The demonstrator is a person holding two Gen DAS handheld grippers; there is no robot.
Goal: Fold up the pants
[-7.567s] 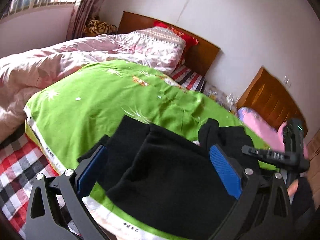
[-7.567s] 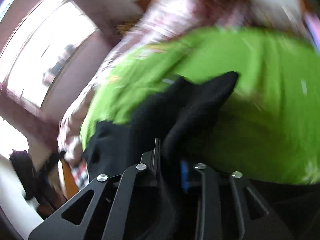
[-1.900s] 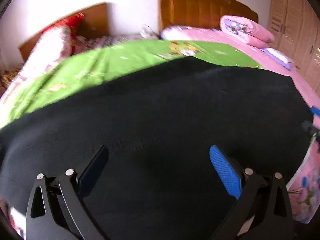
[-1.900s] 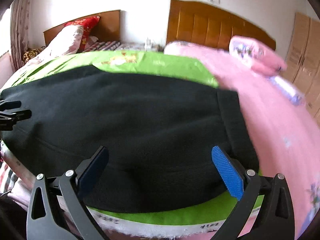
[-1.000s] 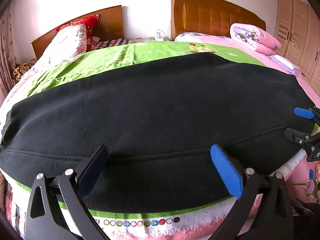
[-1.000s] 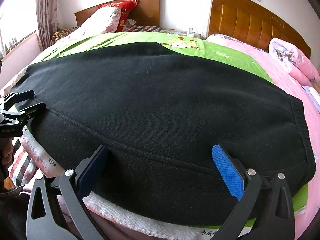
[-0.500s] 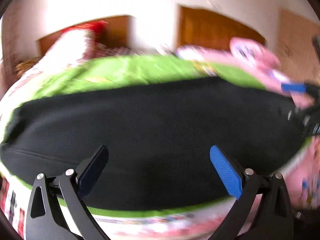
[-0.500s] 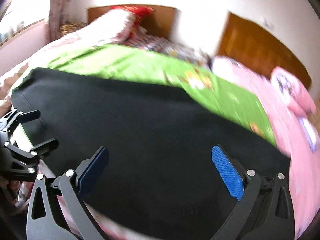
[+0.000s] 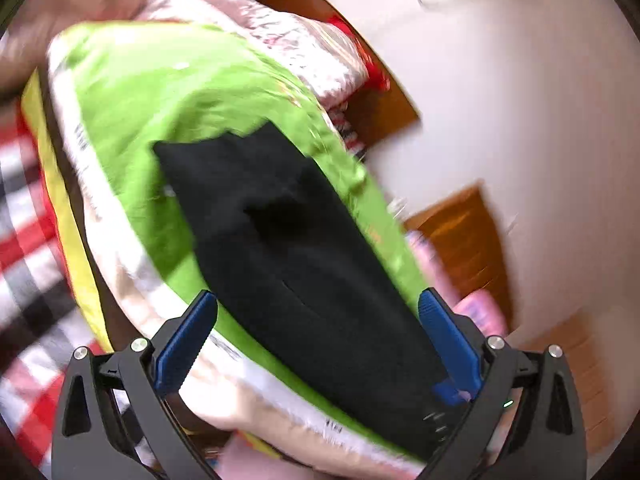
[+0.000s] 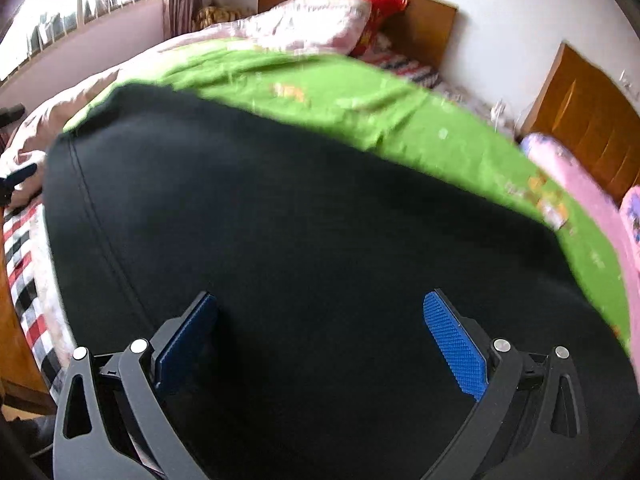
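My left gripper [image 9: 318, 340] is spread wide, gripping nothing, hanging over the near edge of the bed where the black pants [image 9: 296, 248] lie flat as a long strip on the green sheet [image 9: 168, 92]. A red checked blanket [image 9: 28, 248] shows at the bed's left side. My right gripper [image 10: 320, 340] is also spread wide and empty, low over the pants [image 10: 280, 220], which fill its view up to the sheet [image 10: 360, 96].
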